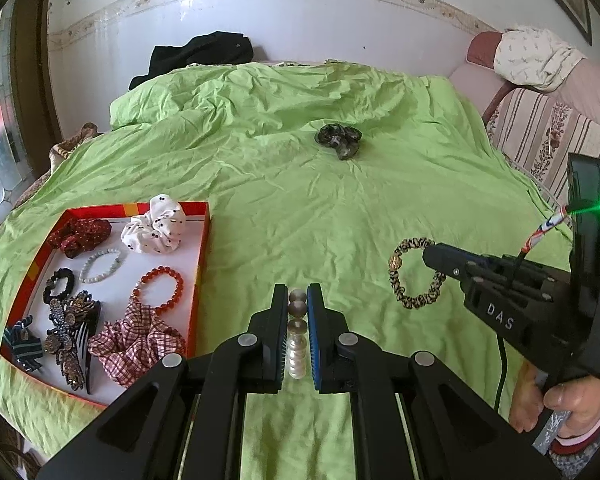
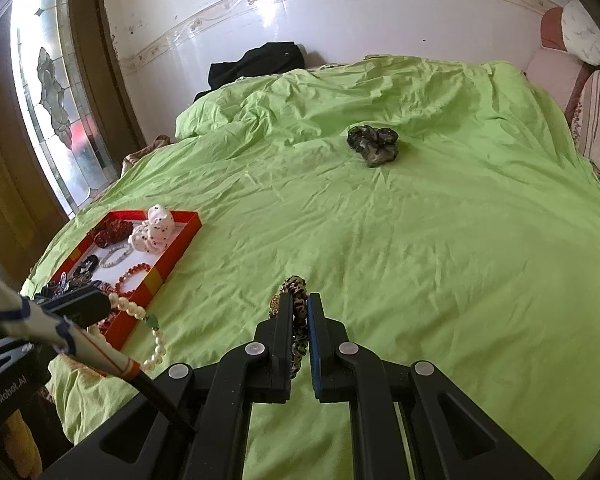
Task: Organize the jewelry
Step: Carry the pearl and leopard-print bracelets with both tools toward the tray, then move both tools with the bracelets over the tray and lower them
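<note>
Left gripper [image 1: 298,292] jaws nearly closed, clamped on a pearl bracelet [image 1: 297,344] that runs in a line between the pads; in the right wrist view the same bracelet [image 2: 148,328] hangs loose off the left gripper [image 2: 76,304] at 8 o'clock, over the near corner of the red tray [image 2: 168,268]. Right gripper [image 2: 300,304] jaws nearly closed on a leopard-print hair tie [image 2: 296,300], fabric pinched between the pads; from the left wrist the tie [image 1: 414,276] shows as a full loop at 3 o'clock, the right gripper [image 1: 430,254] gripping its upper right edge, the loop seemingly resting on the green bedsheet [image 1: 300,200]. Tray [image 1: 202,256] sits on the bed at 9 o'clock in the left view. Inside it: white dotted scrunchie [image 1: 156,228] at the far end, dark red scrunchie [image 1: 78,236] beside it, pale bead bracelet [image 1: 100,266], red bead bracelet [image 1: 162,288], black hair tie [image 1: 58,286], dark beaded hair comb [image 1: 70,328], plaid scrunchie [image 1: 136,344] at the near end, striped dark hair tie [image 1: 22,346] in the near left corner. A dark green scrunchie [image 1: 338,140] lies alone on the sheet at 12 o'clock, well apart from tray and both grippers. Black garment [image 1: 200,56] bunched at the head of the bed against the wall
</note>
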A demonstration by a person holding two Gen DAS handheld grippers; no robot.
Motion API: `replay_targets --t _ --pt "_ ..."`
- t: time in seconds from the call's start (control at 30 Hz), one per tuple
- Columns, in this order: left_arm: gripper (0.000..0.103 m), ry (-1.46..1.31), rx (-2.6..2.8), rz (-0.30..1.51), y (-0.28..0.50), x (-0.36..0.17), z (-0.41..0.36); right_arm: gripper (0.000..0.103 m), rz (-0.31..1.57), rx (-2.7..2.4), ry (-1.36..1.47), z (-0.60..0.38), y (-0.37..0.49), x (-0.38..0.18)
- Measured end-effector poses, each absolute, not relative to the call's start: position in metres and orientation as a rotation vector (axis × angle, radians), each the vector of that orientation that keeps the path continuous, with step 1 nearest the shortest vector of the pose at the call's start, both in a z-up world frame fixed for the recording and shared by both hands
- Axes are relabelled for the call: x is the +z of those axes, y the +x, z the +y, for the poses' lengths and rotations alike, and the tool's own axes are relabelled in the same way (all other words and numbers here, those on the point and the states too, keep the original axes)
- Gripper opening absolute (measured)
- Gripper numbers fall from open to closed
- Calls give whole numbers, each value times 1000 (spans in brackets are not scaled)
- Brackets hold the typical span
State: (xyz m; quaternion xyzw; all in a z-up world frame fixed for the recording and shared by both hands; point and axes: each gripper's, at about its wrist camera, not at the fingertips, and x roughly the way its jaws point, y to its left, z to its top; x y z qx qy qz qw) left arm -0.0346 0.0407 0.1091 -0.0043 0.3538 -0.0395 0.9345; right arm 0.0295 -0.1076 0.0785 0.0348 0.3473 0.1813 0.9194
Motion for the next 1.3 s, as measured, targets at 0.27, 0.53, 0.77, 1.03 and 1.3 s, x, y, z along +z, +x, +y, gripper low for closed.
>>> replay_targets --t 0.27,0.53,0.77,1.03,1.3 --pt "9 -25 -64 708 -40 111 54 8 711 390 46 -93 18 75" --pt "9 -50 -47 697 -45 112 70 8 703 406 22 -81 8 73" --pt "9 -72 -35 676 -50 114 85 8 724 410 -2 -69 0 64" --pt "9 -116 -22 658 -57 115 107 8 724 411 -1 -61 -11 67" --pt "9 -145 -7 631 -65 121 126 8 700 446 -19 -42 -20 84"
